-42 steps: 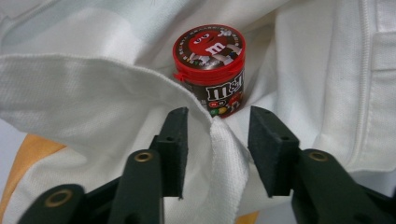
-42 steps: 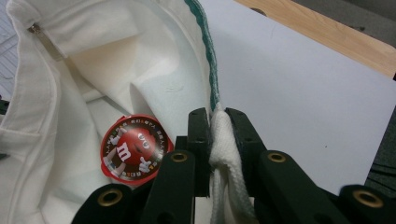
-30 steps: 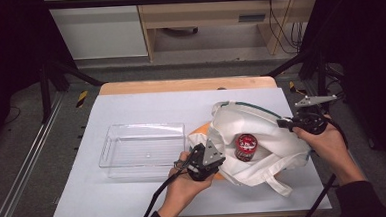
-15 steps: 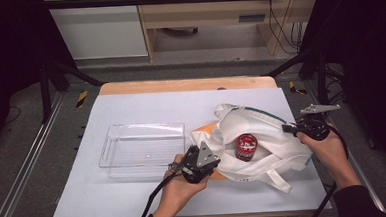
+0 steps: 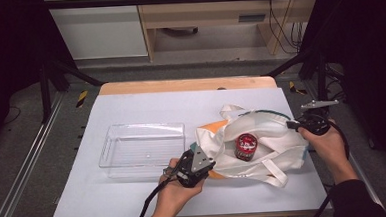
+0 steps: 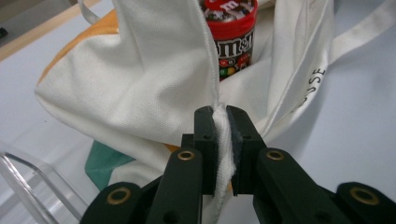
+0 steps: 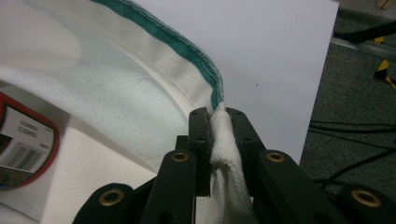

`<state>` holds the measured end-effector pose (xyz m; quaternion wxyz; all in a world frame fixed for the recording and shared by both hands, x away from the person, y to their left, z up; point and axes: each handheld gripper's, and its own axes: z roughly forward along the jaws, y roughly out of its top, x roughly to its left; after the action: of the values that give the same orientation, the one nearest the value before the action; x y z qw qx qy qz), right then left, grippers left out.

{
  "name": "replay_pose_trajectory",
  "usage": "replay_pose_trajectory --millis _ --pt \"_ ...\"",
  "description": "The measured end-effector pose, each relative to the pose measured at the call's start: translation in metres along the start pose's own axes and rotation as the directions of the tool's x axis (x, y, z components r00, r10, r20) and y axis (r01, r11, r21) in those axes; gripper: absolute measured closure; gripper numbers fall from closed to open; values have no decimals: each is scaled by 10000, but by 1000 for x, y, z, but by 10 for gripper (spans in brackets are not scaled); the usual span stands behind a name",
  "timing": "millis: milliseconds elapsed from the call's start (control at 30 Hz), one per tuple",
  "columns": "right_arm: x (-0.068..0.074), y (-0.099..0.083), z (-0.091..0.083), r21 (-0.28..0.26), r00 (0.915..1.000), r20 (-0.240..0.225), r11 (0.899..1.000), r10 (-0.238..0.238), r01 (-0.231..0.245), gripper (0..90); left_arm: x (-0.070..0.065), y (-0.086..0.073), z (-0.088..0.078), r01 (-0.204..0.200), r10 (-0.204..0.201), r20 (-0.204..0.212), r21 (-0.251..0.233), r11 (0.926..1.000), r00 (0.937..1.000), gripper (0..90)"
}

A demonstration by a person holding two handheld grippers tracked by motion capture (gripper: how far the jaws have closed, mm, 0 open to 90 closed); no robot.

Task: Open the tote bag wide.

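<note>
A white cloth bag (image 5: 267, 134) with a green-edged rim lies on the right half of the table, its mouth held apart. Inside it stands a red candy can (image 5: 245, 147), upright in the left gripper view (image 6: 232, 32); a piece of its label (image 7: 23, 149) is in the right gripper view. My left gripper (image 5: 202, 159) is shut on the bag's left rim (image 6: 219, 126). My right gripper (image 5: 294, 125) is shut on the bag's right rim (image 7: 219, 126). An orange patch (image 5: 214, 126) of the bag peeks out beneath.
A clear plastic tray (image 5: 143, 147) sits empty left of the bag, close to my left hand. The white table sheet (image 5: 146, 108) ends near my right gripper, with dark floor and cables (image 7: 355, 130) beyond. Bag straps (image 5: 277, 176) trail toward the front edge.
My right gripper has moved right and down, drawing the bag's rim wider. The left gripper has stayed about where it was, holding its rim.
</note>
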<state>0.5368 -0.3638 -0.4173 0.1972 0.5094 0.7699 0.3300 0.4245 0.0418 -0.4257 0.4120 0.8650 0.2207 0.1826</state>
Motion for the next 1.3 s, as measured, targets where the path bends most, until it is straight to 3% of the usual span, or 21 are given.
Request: replay_pose_trajectory --millis 100,300,500,633,767,1300 --pt "-4 -9 10 162 9995 -93 9995 290 -288 817 0 -2 0 -74 74 12 32 10000 10000 835" --pt "-3 -7 9 119 9999 30 9998 147 -147 817 -4 -6 0 -349 350 -39 208 9992 9994 835" --pt "-2 -1 6 1 9998 205 10000 12 -12 817 -7 -12 0 -187 187 -2 130 9997 9998 837" --pt "0 -2 14 600 9992 358 9980 181 -202 817 -9 -15 0 -265 262 92 255 9993 9996 838" --pt "1 -5 21 920 9986 532 9958 -3 -46 817 -12 -18 -1 -382 378 133 325 9987 9992 839" --pt "3 -2 15 537 9972 723 9985 -181 143 817 -16 -18 -3 -416 413 106 364 9985 9991 840"
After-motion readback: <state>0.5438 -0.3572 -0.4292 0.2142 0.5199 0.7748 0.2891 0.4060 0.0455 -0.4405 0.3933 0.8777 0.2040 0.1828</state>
